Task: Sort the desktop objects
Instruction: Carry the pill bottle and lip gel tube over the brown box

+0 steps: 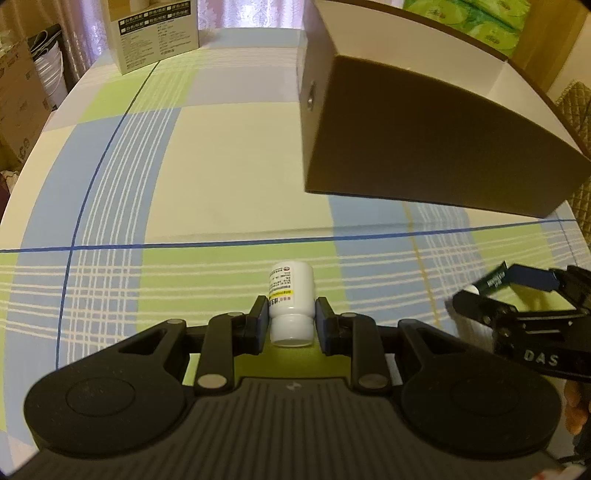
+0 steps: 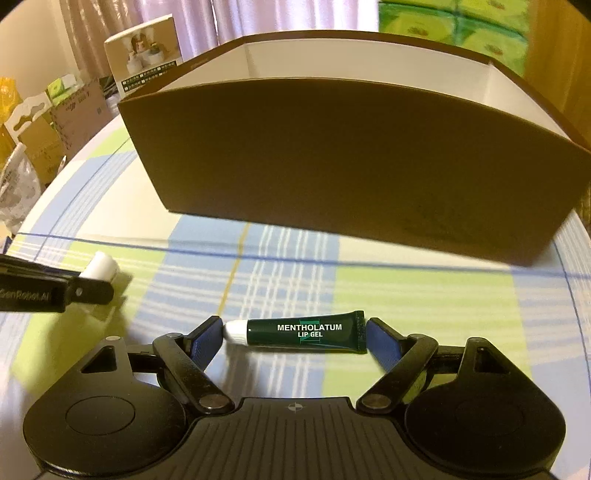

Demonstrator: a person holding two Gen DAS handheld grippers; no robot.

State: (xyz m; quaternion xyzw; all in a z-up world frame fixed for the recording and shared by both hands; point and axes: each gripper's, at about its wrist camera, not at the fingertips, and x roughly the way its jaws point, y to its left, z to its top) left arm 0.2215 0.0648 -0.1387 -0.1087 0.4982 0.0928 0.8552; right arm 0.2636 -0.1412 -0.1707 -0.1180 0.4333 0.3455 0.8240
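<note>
From the left wrist we're seeing the left gripper (image 1: pixel 291 317) clamped on a white pill bottle (image 1: pixel 291 301), near side of the brown box (image 1: pixel 424 147). On the right wrist, the right gripper (image 2: pixel 295 338) is pinching a green lip gel tube (image 2: pixel 306 330) end to end. Neither's in the box yet, so we're guessing both drops are left.

Both views are dim and warm-toned, with daylight glowing through the curtains (image 1: pixel 255 14) behind the brown box (image 1: pixel 436 147), whose near wall falls into deep shade and casts a dark band onto the worktop (image 2: pixel 295 258) just in front of it. Fisheye bending curves the cloth's stripes and blackens the corners (strongest far from the box), while things at the frame edges look soft.
</note>
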